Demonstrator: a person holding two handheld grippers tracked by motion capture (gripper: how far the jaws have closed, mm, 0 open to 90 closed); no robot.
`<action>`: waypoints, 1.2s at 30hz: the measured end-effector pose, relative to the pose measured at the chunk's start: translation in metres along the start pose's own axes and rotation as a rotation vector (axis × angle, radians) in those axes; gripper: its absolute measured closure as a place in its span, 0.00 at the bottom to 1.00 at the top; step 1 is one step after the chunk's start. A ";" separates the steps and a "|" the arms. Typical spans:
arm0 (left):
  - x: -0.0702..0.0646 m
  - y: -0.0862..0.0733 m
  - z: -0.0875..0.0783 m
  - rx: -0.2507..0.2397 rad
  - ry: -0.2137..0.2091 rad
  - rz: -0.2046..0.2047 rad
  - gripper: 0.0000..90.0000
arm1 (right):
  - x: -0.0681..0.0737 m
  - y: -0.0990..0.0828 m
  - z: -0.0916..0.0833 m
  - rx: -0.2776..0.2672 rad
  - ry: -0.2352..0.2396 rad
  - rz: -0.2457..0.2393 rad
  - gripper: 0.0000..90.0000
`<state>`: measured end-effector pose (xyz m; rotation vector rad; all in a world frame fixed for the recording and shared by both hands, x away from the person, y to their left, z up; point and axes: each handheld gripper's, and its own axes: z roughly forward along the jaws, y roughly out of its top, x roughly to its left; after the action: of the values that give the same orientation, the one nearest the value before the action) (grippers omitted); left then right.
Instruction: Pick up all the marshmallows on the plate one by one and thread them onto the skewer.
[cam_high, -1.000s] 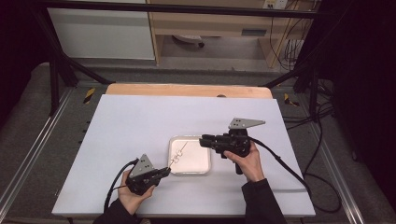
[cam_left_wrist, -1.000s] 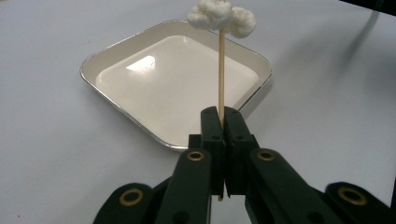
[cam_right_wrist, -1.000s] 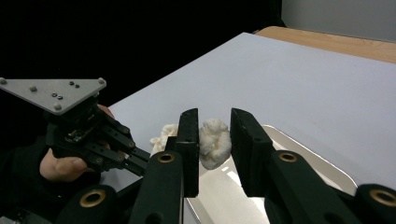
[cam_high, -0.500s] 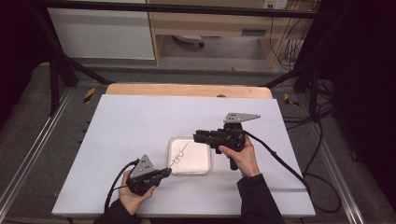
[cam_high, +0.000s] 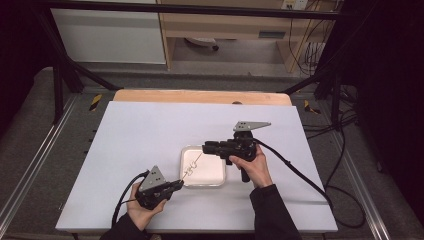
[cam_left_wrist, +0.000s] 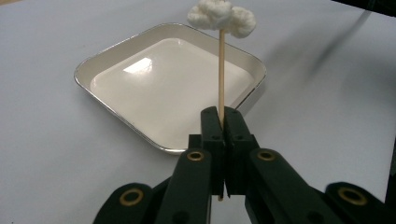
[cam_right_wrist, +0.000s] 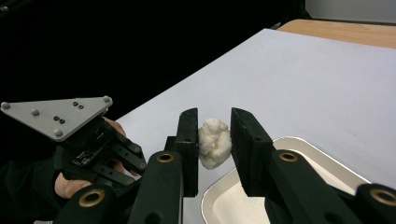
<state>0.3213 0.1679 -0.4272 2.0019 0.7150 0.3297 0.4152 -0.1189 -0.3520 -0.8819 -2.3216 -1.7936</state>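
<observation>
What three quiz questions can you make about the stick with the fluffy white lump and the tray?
1. True or false: the left gripper has its jaws shut on the thin wooden stick.
2. What sits between the right gripper's jaws? A) a spoon B) the white fluffy lump C) a cup
3. What lies on the table under the stick?

Key: 1 true. 2 B. 3 the white square tray.

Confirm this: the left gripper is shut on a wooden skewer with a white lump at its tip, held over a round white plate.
Wrong on the dish. The left gripper view shows a square white tray with rounded corners. The left gripper is shut on the wooden skewer, with the white lump at its tip.
</observation>
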 end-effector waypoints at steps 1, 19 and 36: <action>0.000 0.000 0.000 0.000 0.000 0.001 0.99 | 0.000 0.000 0.001 0.001 0.000 0.000 0.82; 0.000 0.000 0.000 0.004 0.001 0.002 0.99 | 0.000 -0.013 0.016 0.037 0.036 0.032 0.83; -0.001 0.000 0.001 0.000 -0.002 -0.006 0.99 | 0.004 -0.027 0.029 0.054 0.053 0.036 0.83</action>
<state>0.3214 0.1667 -0.4283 1.9993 0.7188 0.3240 0.4075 -0.0948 -0.3826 -0.8522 -2.2945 -1.7110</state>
